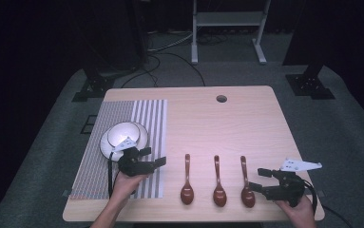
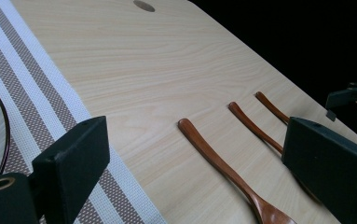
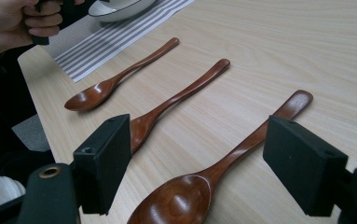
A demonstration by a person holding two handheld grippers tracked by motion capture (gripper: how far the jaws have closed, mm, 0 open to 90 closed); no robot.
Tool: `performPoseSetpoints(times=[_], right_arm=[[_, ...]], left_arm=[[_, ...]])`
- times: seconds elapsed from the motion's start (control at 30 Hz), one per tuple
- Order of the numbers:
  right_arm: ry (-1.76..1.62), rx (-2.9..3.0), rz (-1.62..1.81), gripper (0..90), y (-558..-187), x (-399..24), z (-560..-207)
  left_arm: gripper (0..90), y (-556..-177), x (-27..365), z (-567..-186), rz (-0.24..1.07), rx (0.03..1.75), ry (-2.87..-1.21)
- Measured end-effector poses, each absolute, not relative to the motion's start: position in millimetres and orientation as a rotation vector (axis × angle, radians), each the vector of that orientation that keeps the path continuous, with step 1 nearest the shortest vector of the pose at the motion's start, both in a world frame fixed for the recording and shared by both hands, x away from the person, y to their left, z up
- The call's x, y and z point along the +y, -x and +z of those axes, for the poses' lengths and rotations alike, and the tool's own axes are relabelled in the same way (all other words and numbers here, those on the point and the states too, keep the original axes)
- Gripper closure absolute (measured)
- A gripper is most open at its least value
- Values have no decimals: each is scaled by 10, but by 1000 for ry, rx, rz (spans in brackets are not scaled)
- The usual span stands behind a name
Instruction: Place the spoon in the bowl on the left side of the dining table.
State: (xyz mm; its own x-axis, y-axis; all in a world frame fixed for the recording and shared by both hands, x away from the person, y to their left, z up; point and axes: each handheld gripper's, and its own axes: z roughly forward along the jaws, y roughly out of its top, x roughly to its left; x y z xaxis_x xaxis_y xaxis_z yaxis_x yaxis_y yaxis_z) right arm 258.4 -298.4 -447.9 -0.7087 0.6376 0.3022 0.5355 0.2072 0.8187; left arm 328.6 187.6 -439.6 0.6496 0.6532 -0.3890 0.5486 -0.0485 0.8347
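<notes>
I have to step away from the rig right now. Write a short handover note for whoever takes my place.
Left gripper: open, holding nothing, over the striped mat beside the bowl.
Right gripper: open, holding nothing, by the rightmost spoon.
Three wooden spoons lie side by side on the table: left spoon, middle spoon, rightmost spoon.
Done: no spoon picked up yet.
Left: probably grasp the rightmost spoon first.
</notes>
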Motion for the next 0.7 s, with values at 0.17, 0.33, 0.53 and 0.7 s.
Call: performPoseSetpoints(times=[0.17,0.33,0.53,0.7], right_arm=[[-1146,2373,1540,222,-2602,-2952,-4478],[-1118,2428,1526,214,-2632,-2849,-4469],[-1053,2519,1498,214,-2661,-2651,-4456],[-1003,2564,1499,214,-2678,-2510,-4428]], left_arm=[[66,-3302,1877,-4385,118,976,-1706],[66,-3295,1909,-4379,132,994,-1689],[66,-3295,1934,-4372,132,1001,-1675],[66,-3288,1906,-4373,132,1001,-1680]])
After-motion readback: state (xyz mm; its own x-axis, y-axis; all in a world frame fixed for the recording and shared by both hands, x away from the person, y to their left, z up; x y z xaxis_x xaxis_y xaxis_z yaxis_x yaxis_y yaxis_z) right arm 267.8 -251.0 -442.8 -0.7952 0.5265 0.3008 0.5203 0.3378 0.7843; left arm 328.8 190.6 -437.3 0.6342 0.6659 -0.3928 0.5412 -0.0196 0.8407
